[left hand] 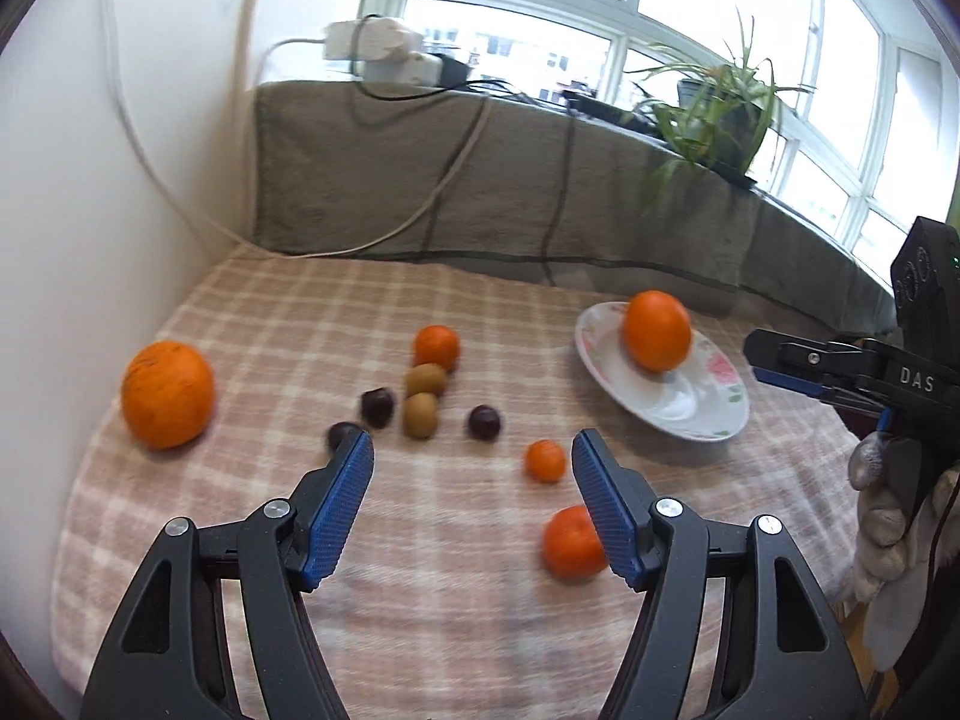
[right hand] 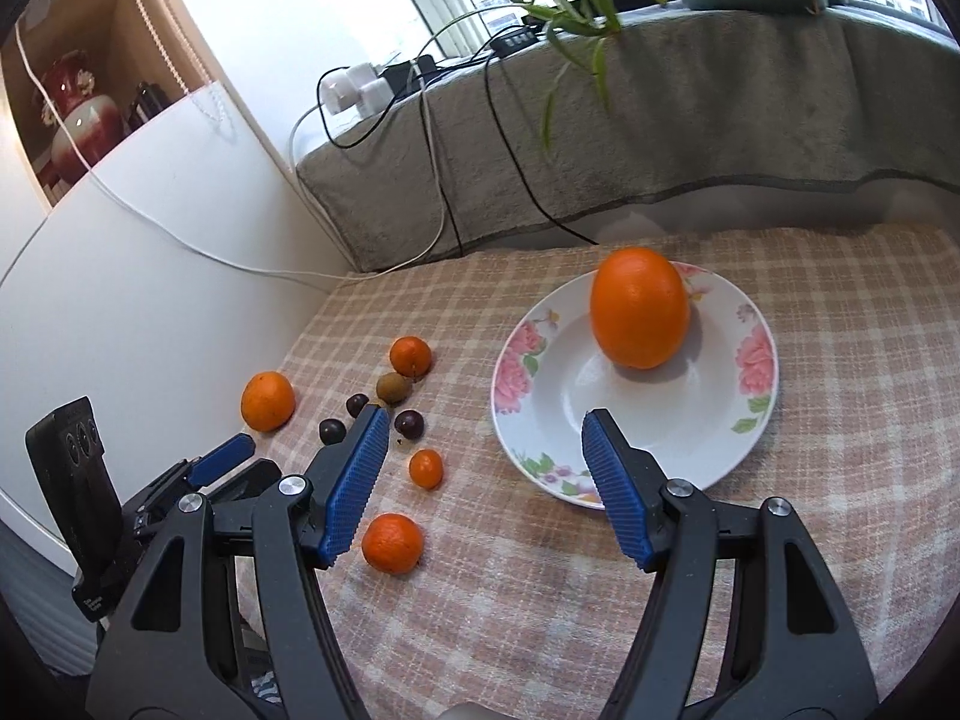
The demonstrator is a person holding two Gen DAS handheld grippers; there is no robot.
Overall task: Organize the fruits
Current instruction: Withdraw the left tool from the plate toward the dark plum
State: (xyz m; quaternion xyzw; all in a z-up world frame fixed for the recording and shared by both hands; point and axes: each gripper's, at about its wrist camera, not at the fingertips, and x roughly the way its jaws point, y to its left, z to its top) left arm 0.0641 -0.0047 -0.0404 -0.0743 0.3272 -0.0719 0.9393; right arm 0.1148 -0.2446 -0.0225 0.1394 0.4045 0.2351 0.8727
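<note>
Nearest, left gripper [left hand: 472, 447], jaws spread and empty, above a small mandarin [left hand: 572, 542]. Best lowered squarely, closed gently. Right gripper [right hand: 484, 429] likewise spread and empty. Farther off, clustered small fruit; beyond, floral plate [right hand: 654, 438] bearing one large orange [right hand: 639, 307].

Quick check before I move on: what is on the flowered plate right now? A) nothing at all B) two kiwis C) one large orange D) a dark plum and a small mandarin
C: a single large orange sits on the flowered plate, while the kiwis, plums and mandarins lie on the checked cloth.
</note>
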